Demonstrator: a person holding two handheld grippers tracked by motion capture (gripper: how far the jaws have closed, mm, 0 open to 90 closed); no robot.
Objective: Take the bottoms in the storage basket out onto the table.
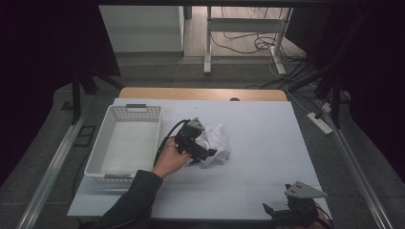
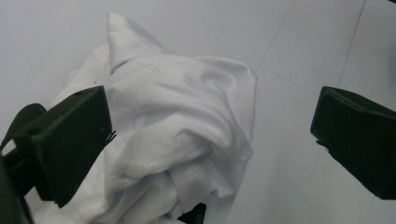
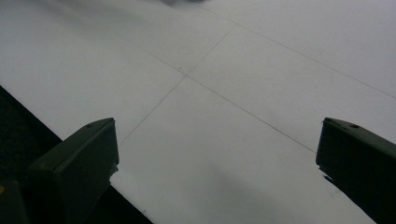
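Reaching for crumpled white cloth (image 2: 177, 126) mid-counter: left claw (image 2: 212, 135) wide, straddling it. Right claw (image 3: 217, 163) wide, idle near-right. Next: lower, pinch fold.

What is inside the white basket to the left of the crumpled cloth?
The basket looks empty: its pale floor shows. The near wall hides a strip of the floor, so that part cannot be checked.
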